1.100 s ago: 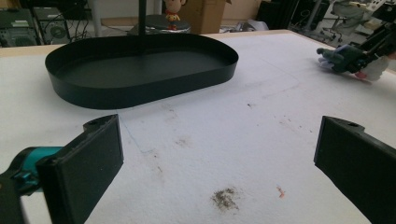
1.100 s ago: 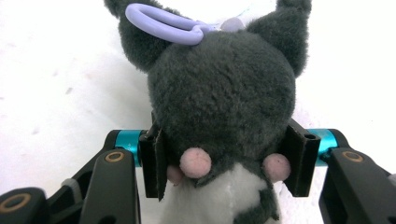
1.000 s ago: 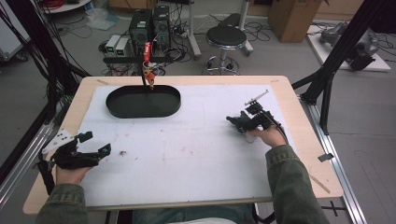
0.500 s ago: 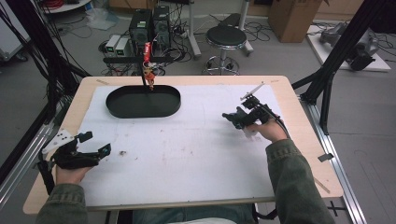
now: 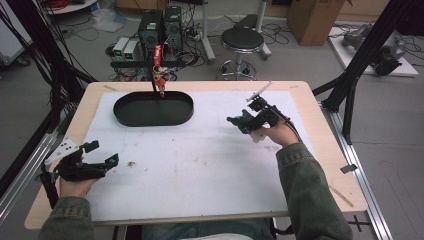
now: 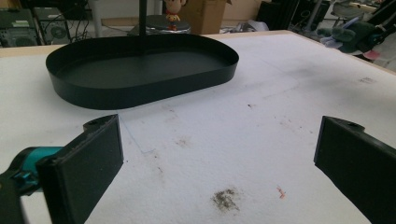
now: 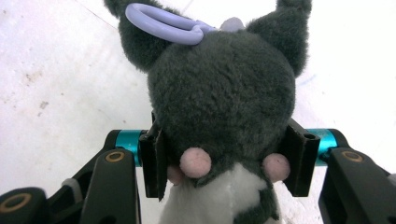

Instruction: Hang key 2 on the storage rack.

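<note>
Above white mat (image 5: 200,170), plush toy (image 7: 224,93) between jaws

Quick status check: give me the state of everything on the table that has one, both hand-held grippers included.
Dark grey plush toy with lilac ring: clamped between the right jaws, lifted off the table.
Right hand-held gripper: shut on the plush toy.
Left hand-held gripper: jaws wide open, nothing between them, low over the white mat.
Black oval metal tray: upright on the mat, empty.
White foam mat: flat, stained in spots.
</note>
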`<state>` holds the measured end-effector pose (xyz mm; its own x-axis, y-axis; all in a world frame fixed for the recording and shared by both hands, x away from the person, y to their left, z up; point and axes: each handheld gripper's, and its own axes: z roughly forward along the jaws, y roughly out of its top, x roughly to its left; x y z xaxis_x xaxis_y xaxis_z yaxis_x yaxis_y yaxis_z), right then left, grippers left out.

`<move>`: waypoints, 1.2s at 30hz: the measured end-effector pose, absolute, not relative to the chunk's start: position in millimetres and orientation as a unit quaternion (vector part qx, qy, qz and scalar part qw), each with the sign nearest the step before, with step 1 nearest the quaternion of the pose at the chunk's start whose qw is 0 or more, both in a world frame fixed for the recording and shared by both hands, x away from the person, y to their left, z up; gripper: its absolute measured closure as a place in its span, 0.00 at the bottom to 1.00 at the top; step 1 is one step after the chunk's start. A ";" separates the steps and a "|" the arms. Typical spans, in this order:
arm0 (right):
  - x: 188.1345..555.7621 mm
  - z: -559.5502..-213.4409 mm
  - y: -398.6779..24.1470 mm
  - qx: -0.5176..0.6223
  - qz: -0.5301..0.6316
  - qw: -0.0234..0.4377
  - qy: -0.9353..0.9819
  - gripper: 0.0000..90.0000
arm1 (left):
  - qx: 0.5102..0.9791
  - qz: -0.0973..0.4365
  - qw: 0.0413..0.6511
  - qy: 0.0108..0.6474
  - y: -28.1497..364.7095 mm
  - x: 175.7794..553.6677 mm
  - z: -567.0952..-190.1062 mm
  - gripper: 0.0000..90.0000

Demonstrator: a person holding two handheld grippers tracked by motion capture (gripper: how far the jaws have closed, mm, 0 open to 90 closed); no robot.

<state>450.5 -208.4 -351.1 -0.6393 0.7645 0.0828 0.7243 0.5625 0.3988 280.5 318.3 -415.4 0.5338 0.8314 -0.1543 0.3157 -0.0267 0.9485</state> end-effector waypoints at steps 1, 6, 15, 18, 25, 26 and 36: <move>450.8 -349.8 -206.4 0.421 0.202 0.047 0.883 0.50 | 0.677 0.232 0.555 0.423 318.3 280.5 -415.4 0.02; 452.8 -345.5 -197.1 0.416 0.209 0.047 0.884 0.50 | 0.678 0.232 0.555 0.423 318.4 280.4 -415.4 0.02; 457.3 -344.4 -180.4 0.413 0.220 0.032 0.883 0.50 | 0.676 0.233 0.556 0.424 318.6 280.5 -415.3 0.02; 460.1 -343.9 -174.3 0.410 0.225 0.031 0.883 0.50 | 0.676 0.233 0.557 0.424 318.8 280.4 -415.3 0.02; 463.0 -336.6 -159.0 0.404 0.243 0.022 0.882 0.50 | 0.675 0.233 0.557 0.423 319.0 280.5 -415.2 0.02; 463.6 -335.6 -156.8 0.402 0.245 0.020 0.882 0.50 | 0.675 0.233 0.557 0.424 319.0 280.5 -415.2 0.02; 471.7 -331.6 -138.0 0.390 0.256 -0.002 0.884 0.50 | 0.674 0.232 0.558 0.424 319.0 281.0 -415.4 0.02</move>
<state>471.7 -138.0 -331.6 -0.6952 0.6893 0.2038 0.6917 0.5644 0.4505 281.0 319.0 -415.4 0.5322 0.8312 -0.1608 0.3126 -0.0165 0.9497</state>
